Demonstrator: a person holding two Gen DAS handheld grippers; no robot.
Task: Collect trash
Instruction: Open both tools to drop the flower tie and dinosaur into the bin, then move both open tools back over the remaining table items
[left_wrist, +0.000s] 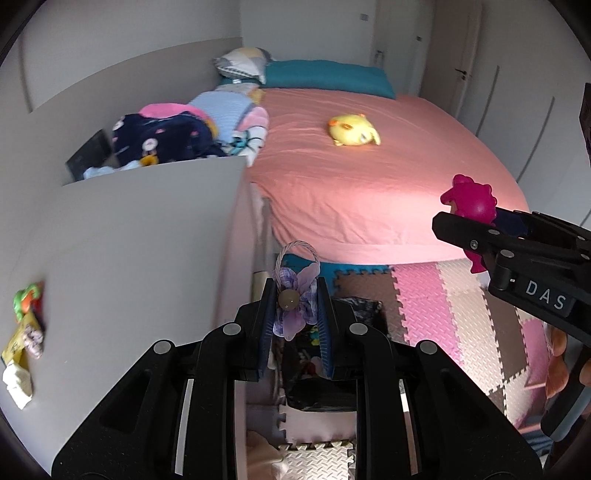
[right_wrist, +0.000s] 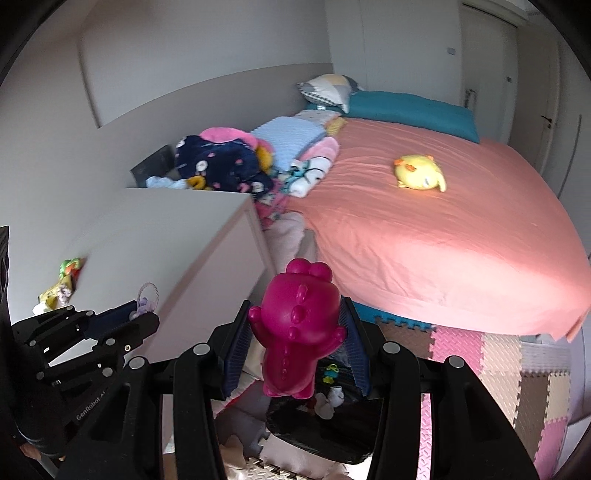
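Note:
My left gripper (left_wrist: 295, 314) is shut on a purple fabric flower with a cord loop (left_wrist: 295, 306), held above a black-lined bin (left_wrist: 317, 391) on the floor. It also shows in the right wrist view (right_wrist: 142, 312). My right gripper (right_wrist: 295, 332) is shut on a magenta dinosaur toy (right_wrist: 295, 332), held above the same bin (right_wrist: 325, 424), which holds small items. The right gripper also shows in the left wrist view (left_wrist: 476, 225) with the toy (left_wrist: 469, 199), to the right of the left gripper.
A white cabinet top (left_wrist: 129, 258) stands at left with small items (left_wrist: 26, 332) at its near edge. A bed with a pink sheet (left_wrist: 369, 177) holds a yellow plush (left_wrist: 352, 130) and piled clothes (left_wrist: 177, 136). Foam puzzle mats (left_wrist: 443, 314) cover the floor.

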